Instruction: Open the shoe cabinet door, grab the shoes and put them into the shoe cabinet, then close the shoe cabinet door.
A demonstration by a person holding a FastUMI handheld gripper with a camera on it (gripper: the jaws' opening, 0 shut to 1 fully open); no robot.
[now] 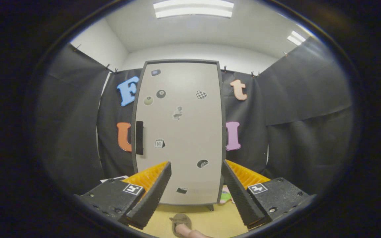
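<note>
The shoe cabinet [190,99] stands upright beyond my fingers, its pale door shut and dotted with several small stickers. A dark vertical handle [139,137] sits on the door's left edge. My gripper [195,167] is open, and the fingers [154,191] frame the lower part of the door with nothing between them. Low between the fingers, on the yellow floor [210,221], lies a shoe [180,220] seen from above, only partly in view.
Black cloth walls close in the booth behind and to both sides of the cabinet. A small pink and green object [225,196] lies on the floor at the cabinet's lower right corner. A white sheet [114,179] pokes out at the lower left.
</note>
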